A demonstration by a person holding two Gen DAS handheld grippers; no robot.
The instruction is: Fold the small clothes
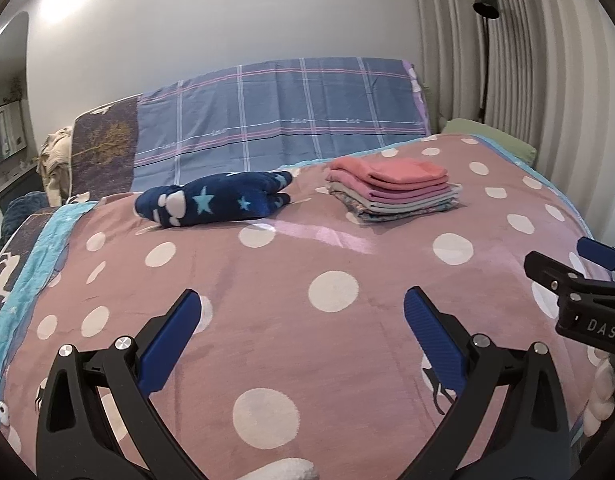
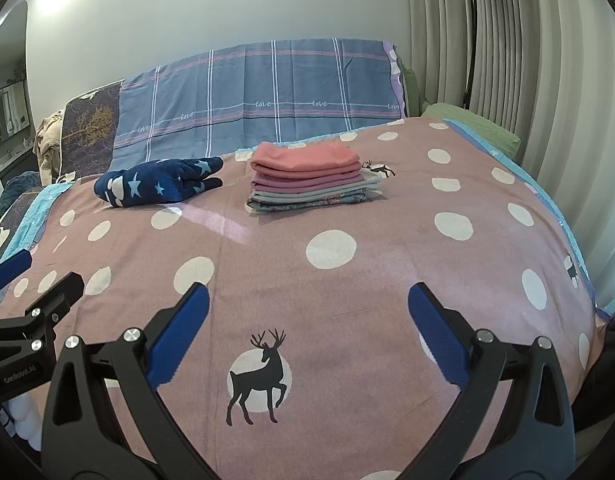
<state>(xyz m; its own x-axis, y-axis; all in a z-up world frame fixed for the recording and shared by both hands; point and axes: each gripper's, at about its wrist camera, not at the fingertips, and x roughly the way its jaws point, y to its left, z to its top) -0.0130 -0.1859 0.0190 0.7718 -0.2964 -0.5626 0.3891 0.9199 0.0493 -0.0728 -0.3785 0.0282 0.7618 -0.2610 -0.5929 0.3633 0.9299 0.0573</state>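
Left wrist view. The left gripper (image 1: 301, 320) is shown with its blue ribbed fingers (image 1: 169, 344) spread wide and nothing between them, above the dusty-pink bedspread printed with white dots (image 1: 347, 344). A neat stack of folded small clothes (image 1: 391, 190), salmon-pink on top, then mauve, grey and a patterned layer at the bottom, is seen far ahead and slightly to the right, well apart from the fingers. A rumpled navy fleece garment with pale stars and paw prints (image 1: 215, 200) lies unfolded to the left of the stack, equally far. The right gripper (image 1: 567, 270) enters at the right edge; only part of it is seen, its jaws parted and empty. A blue plaid cloth (image 1: 283, 116) is draped behind the bed, with pleated curtains (image 1: 547, 60) and a black lamp (image 1: 486, 2) at the far right.

Right wrist view. The right gripper (image 2: 307, 314) is likewise held wide and empty over the bedspread (image 2: 387, 280), near a black deer print on a white disc (image 2: 259, 376). The folded stack (image 2: 311, 178) lies far ahead, almost centred; the fleece garment (image 2: 159, 180) lies to its left. The left gripper (image 2: 39, 276) shows at the left edge.
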